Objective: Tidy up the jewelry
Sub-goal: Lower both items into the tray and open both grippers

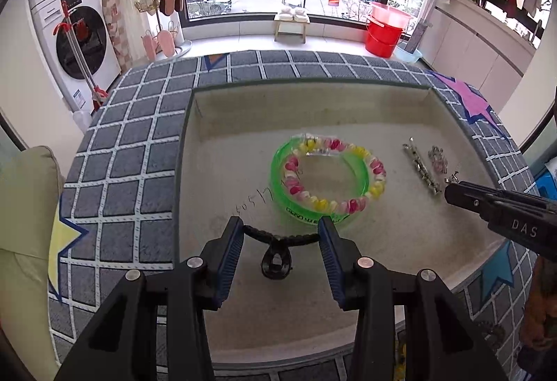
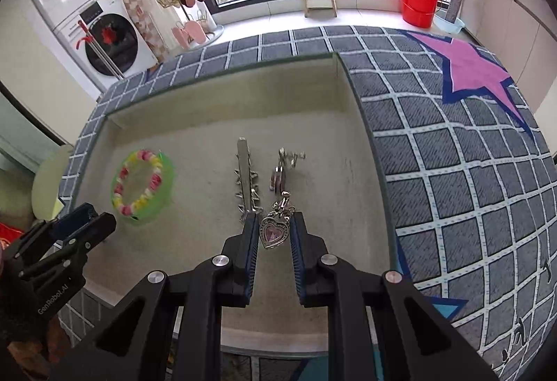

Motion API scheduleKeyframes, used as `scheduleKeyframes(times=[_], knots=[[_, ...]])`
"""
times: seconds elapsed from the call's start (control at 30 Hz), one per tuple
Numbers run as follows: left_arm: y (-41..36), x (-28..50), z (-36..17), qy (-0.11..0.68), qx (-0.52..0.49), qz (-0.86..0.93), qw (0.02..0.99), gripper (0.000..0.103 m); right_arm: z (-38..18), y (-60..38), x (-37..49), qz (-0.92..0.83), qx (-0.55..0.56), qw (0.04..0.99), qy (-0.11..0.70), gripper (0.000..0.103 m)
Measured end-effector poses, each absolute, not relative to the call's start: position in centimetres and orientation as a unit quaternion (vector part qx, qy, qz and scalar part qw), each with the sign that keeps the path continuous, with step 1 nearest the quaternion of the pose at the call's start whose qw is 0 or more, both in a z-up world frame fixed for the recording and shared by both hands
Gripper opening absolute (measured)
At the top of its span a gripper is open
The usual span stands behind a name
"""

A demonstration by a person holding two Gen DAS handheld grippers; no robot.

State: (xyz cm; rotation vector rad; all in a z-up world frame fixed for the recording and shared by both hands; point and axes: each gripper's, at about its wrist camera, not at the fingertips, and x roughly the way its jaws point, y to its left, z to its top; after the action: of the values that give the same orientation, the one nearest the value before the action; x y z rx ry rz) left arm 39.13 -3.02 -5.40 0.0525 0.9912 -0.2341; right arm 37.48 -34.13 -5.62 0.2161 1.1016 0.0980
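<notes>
In the left wrist view my left gripper (image 1: 280,231) is shut on a black hair clip (image 1: 275,262), whose arched bar spans the gap between the pads just above the beige tray (image 1: 243,137). In the right wrist view my right gripper (image 2: 274,224) is shut on a silver heart pendant with a pink stone (image 2: 275,233), and its chain (image 2: 283,203) trails forward. A green bangle (image 1: 282,193) lies in the tray with a pink, yellow and white bead bracelet (image 1: 377,172) on it. Right of them lie a spiked silver clip (image 2: 247,179) and a small pink-stone piece (image 2: 278,177).
The tray sits on a grey checked cloth (image 1: 132,172) with coloured stars. My right gripper (image 1: 452,195) shows at the right of the left view, near the silver clip (image 1: 421,168). My left gripper (image 2: 99,217) shows lower left by the bangle (image 2: 167,179). Washing machines, window and red buckets stand behind.
</notes>
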Motion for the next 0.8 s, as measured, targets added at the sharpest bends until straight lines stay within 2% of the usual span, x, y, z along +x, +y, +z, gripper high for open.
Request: scheduleKeyframes(times=[0.33, 0.4, 0.47, 0.6, 0.8], knots=[[-4.2, 38.6, -6.2, 0.474, 0.048, -0.104, 0.873, 0.058, -5.7, -33.7, 37.1, 0.04, 0.089, 0.851, 0.516, 0.021], [-4.2, 38.4, -6.1, 0.472, 0.052, -0.102, 0.874, 0.058, -5.7, -33.7, 37.1, 0.043, 0.095, 0.85, 0.517, 0.026], [-4.2, 38.3, -6.0, 0.47, 0.055, -0.1, 0.875, 0.058, -5.6, -33.8, 37.1, 0.048, 0.103, 0.849, 0.516, 0.041], [-4.1, 38.1, -5.7, 0.473, 0.05, -0.1, 0.874, 0.058, -5.6, -33.3, 36.8, 0.056, 0.098, 0.848, 0.518, 0.049], [-4.0, 37.7, -4.9, 0.466, 0.05, -0.098, 0.878, 0.058, -4.7, -33.5, 36.5, 0.074, 0.131, 0.849, 0.506, 0.073]])
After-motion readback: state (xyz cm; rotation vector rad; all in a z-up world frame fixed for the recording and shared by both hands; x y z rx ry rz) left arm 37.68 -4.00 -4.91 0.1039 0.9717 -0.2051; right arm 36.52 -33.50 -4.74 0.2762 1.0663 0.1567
